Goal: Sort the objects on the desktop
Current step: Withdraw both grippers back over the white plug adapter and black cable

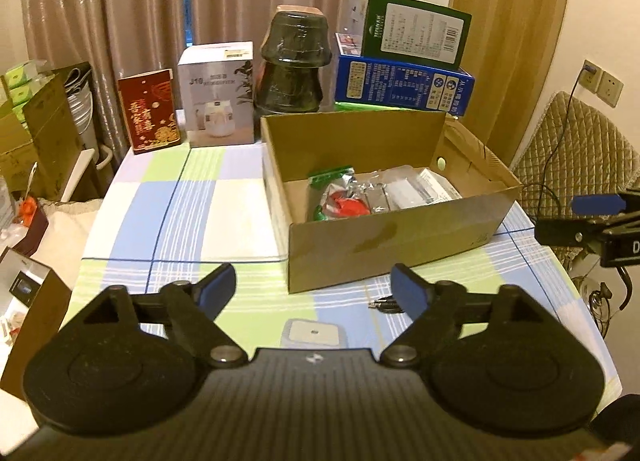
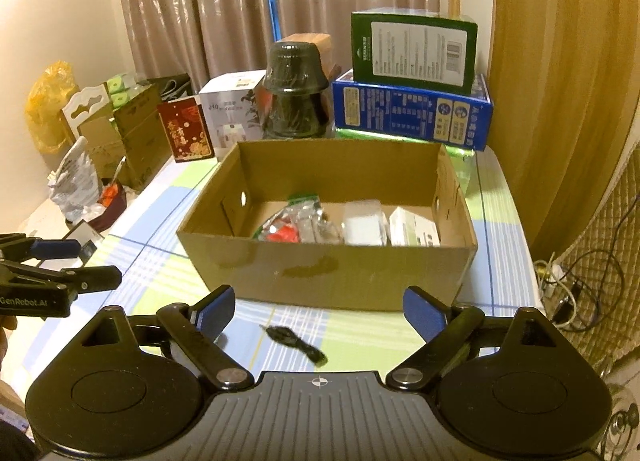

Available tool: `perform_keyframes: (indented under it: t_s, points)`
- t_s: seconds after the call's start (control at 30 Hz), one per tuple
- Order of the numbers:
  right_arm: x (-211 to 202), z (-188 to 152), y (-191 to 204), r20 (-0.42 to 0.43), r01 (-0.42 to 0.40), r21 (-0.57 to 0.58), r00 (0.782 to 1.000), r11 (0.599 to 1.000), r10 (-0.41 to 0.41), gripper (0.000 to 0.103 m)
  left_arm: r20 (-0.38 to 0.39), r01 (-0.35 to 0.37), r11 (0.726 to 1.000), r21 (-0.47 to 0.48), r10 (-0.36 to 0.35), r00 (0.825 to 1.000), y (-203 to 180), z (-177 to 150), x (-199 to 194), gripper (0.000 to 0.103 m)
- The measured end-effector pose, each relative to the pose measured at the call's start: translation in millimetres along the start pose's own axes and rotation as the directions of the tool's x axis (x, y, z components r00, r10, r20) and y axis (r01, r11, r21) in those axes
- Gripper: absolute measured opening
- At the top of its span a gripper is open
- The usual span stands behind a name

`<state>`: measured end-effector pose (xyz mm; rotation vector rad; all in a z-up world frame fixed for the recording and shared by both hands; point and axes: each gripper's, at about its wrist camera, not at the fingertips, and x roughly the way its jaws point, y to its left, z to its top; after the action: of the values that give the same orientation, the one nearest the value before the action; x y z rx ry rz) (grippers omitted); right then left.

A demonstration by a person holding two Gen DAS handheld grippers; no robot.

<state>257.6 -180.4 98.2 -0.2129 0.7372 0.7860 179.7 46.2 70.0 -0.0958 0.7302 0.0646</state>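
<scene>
An open cardboard box (image 1: 392, 237) (image 2: 332, 273) stands on the checked tablecloth and holds a green-and-red packet (image 1: 334, 197) (image 2: 288, 221), clear-wrapped items and a white box (image 2: 414, 231). A small white-and-grey square device (image 1: 314, 333) lies just in front of my left gripper (image 1: 314, 291), which is open and empty above it. A black cable (image 2: 294, 343) (image 1: 386, 305) lies in front of the box, between the fingers of my right gripper (image 2: 320, 315), which is open and empty. The right gripper also shows at the left wrist view's right edge (image 1: 596, 217). The left gripper shows at the right wrist view's left edge (image 2: 60, 265).
Along the table's back stand a red card (image 1: 150, 111), a white humidifier box (image 1: 218, 95), stacked dark bowls (image 1: 294, 61), and a green box (image 1: 412, 27) on a blue box (image 1: 404, 87). Cartons and bags (image 2: 100, 133) crowd the left side. A quilted chair (image 1: 576, 149) and cables are right.
</scene>
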Motion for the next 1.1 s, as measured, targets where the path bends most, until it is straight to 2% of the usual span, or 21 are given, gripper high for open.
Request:
perform_keyframes:
  t_s: [0.27, 0.4, 0.57, 0.77, 0.9, 1.1]
  points:
    - [7, -41, -8, -0.022, 0.000, 0.068, 1.000, 0.998, 0.002, 0.093, -0.012, -0.014, 1.000, -0.005, 0.014, 1.000, 10, -25, 0, 0.092]
    - [20, -62, -9, -0.047, 0.002, 0.047, 0.999, 0.999, 0.000, 0.093, -0.033, -0.007, 1.000, -0.026, 0.007, 0.999, 17, -42, 11, 0.092]
    - [38, -79, -10, -0.062, -0.014, 0.011, 0.998, 1.000, 0.015, 0.093, -0.067, 0.015, 1.000, -0.004, -0.015, 0.998, 19, -64, 28, 0.093]
    - [60, -87, -11, -0.056, -0.052, -0.003, 0.997, 0.999, 0.052, 0.093, -0.088, 0.048, 0.996, 0.074, -0.041, 0.995, 11, -78, 51, 0.093]
    - [78, -90, -10, -0.049, -0.076, -0.049, 0.996, 0.996, 0.074, 0.092, -0.071, 0.071, 0.990, 0.121, -0.062, 0.995, 4, -83, 64, 0.093]
    - [107, -91, -8, -0.047, -0.112, -0.143, 0.993, 0.983, 0.106, 0.089, -0.058, 0.076, 0.988, 0.135, -0.068, 0.996, 6, -84, 82, 0.093]
